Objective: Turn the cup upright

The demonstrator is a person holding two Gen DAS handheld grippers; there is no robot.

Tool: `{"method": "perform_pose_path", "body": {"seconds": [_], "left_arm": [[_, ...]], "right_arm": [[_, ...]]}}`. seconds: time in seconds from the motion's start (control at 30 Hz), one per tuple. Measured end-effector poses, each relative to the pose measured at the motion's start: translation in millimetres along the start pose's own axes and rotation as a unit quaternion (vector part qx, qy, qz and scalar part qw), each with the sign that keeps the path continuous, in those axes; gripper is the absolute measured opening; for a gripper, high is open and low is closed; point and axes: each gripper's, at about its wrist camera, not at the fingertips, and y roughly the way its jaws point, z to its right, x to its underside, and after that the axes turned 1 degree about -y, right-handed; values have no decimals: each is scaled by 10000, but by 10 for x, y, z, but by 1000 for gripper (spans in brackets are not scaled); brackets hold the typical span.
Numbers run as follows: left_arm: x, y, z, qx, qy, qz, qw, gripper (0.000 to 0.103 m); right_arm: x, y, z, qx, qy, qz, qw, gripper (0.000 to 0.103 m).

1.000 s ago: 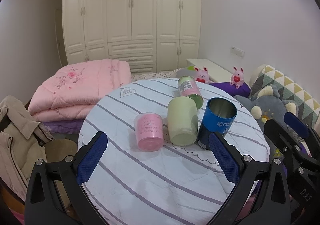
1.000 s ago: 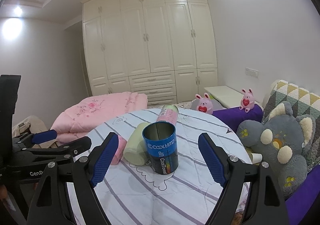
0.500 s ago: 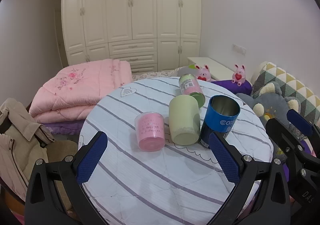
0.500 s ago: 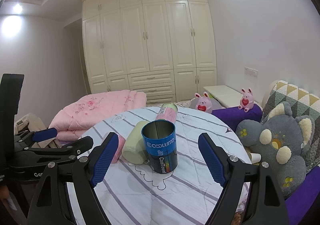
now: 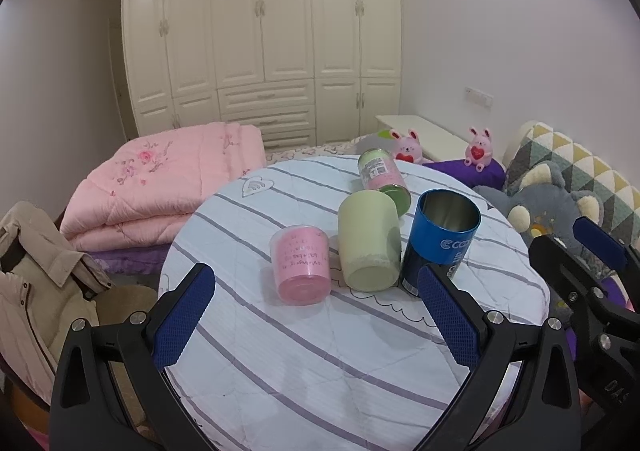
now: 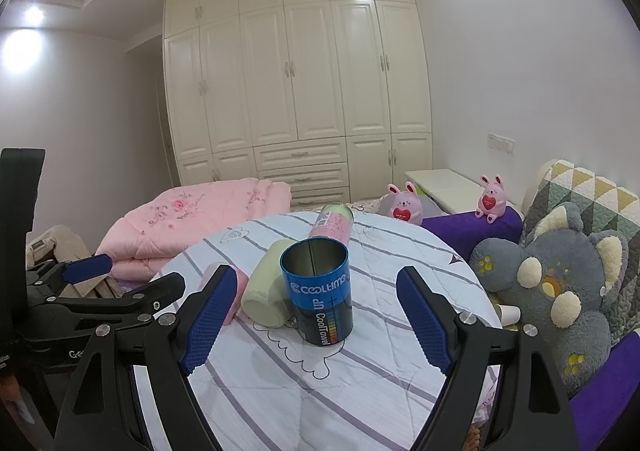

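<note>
Cups lie in a cluster near the middle of the round table [image 5: 280,371], a little toward its far edge, on the striped cloth; the pale green cup [image 5: 368,247] is on its side with one flat end turned toward the near edge, touching the blue tin [image 5: 440,239] on its right, and that tin already stands upright with its mouth open to the ceiling; the pink cup [image 5: 302,271] lies tipped just to the left of the green one, and a pink-and-green can [image 5: 382,175] lies on its side behind them, nearer the far edge; so, as I judge it, one vessel is righted and the lying ones are left, though which is meant I cannot say; the left gripper [image 5: 316,319] hangs over the near edge with its blue pads spread wide and nothing between them, aimed roughly at the pink and green cups; the right gripper [image 6: 316,315] is likewise released and empty, framing the blue tin from the near right; beyond the table sit a folded pink quilt [image 5: 160,187] and a grey plush toy [image 6: 560,283].
</note>
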Motion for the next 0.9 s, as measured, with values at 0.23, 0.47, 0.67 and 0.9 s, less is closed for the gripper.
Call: {"method": "perform_pose_path", "body": {"seconds": [0.23,0.47,0.67,0.9], "left_arm": [[1,27,-12,12,-31,-42,10000,102],[-17,105,-59,-12,-71,-100,9999,102],[-27,224,-115,-43,-68,-173,9998,102],[-52,369,-170,25,-29,-301,9995,102]], "right_arm": [[19,114,2,90,21,-220,9997,83],[37,253,6,165,70,-465,9988,83],[55,408,0,239,72,-726,9970,83],[91,695,37,422,157,-1217,9915,83]]}}
